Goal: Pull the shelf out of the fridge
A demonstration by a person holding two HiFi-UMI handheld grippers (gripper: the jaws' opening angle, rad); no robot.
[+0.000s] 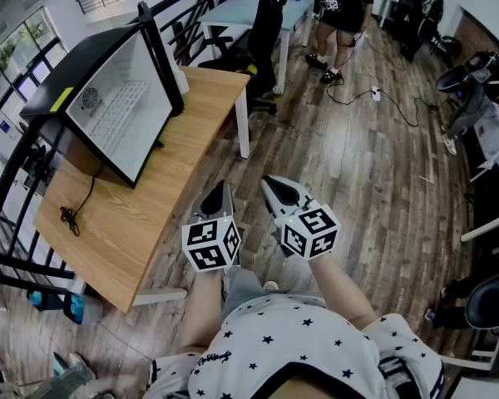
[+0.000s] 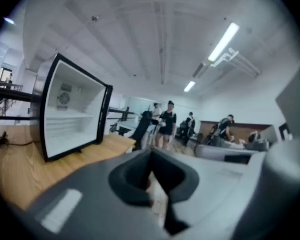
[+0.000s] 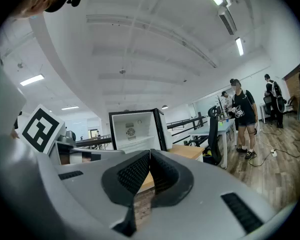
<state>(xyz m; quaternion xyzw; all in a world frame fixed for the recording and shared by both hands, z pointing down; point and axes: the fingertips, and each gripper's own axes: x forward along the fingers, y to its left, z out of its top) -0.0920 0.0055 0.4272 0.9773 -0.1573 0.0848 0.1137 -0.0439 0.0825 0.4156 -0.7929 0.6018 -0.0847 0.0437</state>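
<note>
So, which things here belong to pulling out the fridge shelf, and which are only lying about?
For the job: open mini fridge, its shelf, left gripper, right gripper.
Lying about: black cable on the wooden table, office chair.

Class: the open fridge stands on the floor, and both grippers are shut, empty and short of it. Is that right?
No. The head view shows the fridge on the wooden table, not the floor. The rest holds: the left gripper and right gripper are shut, empty and short of it.
</note>
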